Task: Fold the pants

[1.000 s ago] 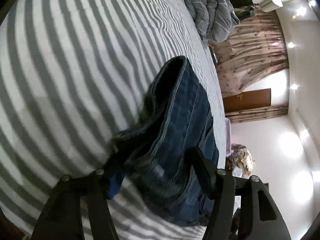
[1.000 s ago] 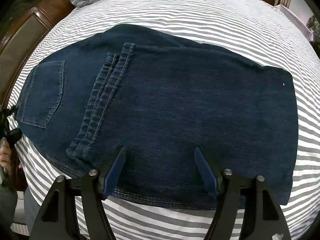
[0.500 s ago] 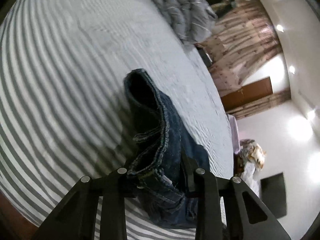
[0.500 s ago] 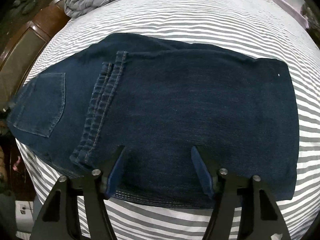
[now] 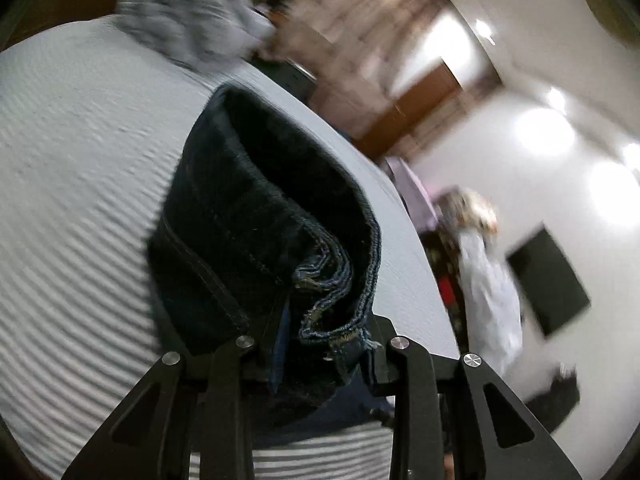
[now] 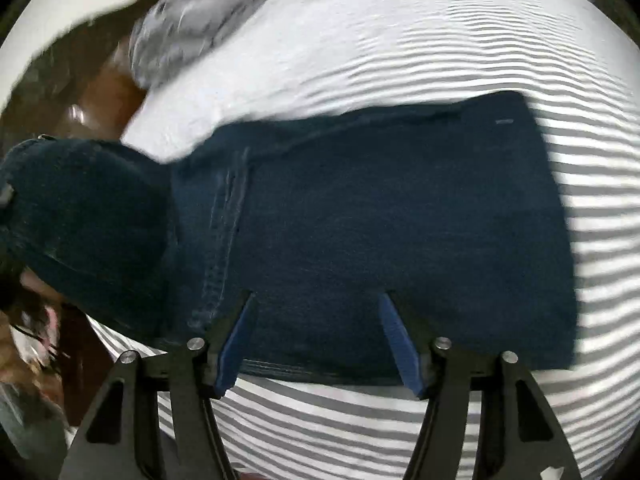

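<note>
Dark denim pants (image 6: 380, 232) folded on a grey-and-white striped bed (image 6: 400, 40)
One end of the pants is bunched and raised off the bed, pinched between the narrow fingers of the left gripper (image 5: 320, 344); the right gripper (image 6: 316, 336) hovers over the near edge, its 2 blue-padded fingers (image 6: 236, 344) wide apart, gripping nothing; a grey quilt (image 6: 192, 36) lies behind

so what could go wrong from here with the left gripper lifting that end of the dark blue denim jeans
The left gripper pinches a thick bunch of layers of the dark blue denim jeans; some could slip out mid-fold. The open right gripper only hovers over the flat part, so pulling may drag it across the grey-and-white striped bedsheet.
</note>
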`<action>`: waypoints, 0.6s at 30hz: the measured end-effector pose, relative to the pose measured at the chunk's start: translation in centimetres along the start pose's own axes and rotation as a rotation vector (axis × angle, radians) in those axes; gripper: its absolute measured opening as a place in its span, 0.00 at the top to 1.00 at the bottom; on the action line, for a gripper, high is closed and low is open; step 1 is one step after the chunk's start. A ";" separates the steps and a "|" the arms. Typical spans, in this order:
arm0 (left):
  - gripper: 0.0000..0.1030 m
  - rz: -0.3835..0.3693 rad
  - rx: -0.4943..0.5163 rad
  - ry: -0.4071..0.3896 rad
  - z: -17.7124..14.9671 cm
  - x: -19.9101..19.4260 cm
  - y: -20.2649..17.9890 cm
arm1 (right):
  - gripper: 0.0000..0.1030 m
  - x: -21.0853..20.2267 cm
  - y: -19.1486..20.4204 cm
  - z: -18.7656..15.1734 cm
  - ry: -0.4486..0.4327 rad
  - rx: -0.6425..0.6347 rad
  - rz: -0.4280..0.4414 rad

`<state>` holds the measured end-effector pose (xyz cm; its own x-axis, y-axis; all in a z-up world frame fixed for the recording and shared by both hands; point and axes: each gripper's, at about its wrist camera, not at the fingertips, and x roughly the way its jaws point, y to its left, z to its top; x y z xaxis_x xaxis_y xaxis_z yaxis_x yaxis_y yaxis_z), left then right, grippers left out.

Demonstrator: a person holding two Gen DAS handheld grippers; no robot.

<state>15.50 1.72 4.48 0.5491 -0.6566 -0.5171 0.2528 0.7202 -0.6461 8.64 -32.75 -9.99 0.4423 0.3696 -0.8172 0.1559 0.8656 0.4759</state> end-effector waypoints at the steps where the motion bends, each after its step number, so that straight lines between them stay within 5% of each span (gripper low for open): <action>1: 0.71 0.000 0.032 0.024 -0.6 1.4 -1.4 | 0.39 -0.9 -0.9 -0.1 -0.018 0.017 0.007; 6: 0.71 -0.024 0.156 0.226 -7.4 12.5 -7.5 | 0.39 -4.5 -7.2 -0.7 -0.069 0.107 0.015; 11: 0.71 0.063 0.219 0.416 -15.3 21.9 -8.4 | 0.39 -5.4 -12.1 -1.3 -0.090 0.193 0.026; 18: 0.71 0.101 0.386 0.367 -17.1 21.8 -9.7 | 0.39 -4.1 -13.3 0.9 -0.079 0.203 0.203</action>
<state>11.32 -23.42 -10.10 0.2892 -0.5650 -0.7728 0.5251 0.7686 -0.3654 5.56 -46.14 -12.67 0.5489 0.4941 -0.6742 0.2269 0.6883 0.6891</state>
